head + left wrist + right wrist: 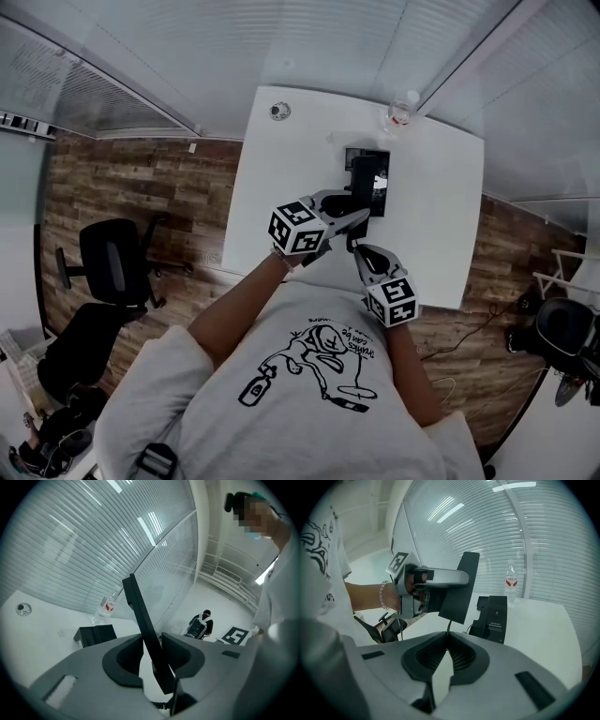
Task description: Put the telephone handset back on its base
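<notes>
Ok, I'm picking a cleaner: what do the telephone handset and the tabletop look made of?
Telephone handset: black plastic by the look, matte, with flat moulded faces and no glare. Tabletop: smooth white surface, probably laminate, with even colour and no visible grain.

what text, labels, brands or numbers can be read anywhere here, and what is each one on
Nothing is clear enough to quote.
phone base: a few lines of white print on its side, too small to read.
water bottle: red and white label, too blurred to read.
t-shirt: lettering by a drawing, upside down and too small to read.
marker cubes: black and white square patterns only, no words.
</notes>
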`<state>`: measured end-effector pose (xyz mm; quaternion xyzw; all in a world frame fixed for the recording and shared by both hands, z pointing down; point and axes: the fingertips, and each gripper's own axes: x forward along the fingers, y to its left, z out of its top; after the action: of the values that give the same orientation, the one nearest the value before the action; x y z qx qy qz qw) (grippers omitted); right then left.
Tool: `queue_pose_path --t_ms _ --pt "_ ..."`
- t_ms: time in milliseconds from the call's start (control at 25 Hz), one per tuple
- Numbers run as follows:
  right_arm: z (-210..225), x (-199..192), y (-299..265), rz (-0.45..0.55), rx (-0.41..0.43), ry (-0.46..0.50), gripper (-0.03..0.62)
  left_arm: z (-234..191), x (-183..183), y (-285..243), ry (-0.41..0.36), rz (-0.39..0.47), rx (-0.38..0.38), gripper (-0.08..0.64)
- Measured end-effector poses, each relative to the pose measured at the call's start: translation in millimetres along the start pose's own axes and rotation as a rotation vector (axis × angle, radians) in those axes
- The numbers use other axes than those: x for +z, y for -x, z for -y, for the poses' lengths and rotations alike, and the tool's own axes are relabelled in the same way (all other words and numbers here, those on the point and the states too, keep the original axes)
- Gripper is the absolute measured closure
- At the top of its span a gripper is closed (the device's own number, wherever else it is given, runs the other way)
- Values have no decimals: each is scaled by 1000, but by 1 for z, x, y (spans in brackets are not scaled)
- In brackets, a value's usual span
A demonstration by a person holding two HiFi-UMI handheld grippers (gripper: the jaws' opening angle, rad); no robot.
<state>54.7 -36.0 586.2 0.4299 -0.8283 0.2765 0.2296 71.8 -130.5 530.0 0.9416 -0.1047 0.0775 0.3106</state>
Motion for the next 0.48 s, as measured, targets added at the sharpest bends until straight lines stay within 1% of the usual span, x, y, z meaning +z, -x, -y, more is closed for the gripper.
queue_pose_path --t_ms 200,360,480 --pt "5 -3 0 16 1 -60 577 -18 -10 -4 112 30 -17 431" --pt "6 -5 -3 23 14 -80 577 -29 -20 -8 159 20 -34 431" --pt "7 -7 -2 22 22 -94 577 -36 -29 -12 215 8 -54 425"
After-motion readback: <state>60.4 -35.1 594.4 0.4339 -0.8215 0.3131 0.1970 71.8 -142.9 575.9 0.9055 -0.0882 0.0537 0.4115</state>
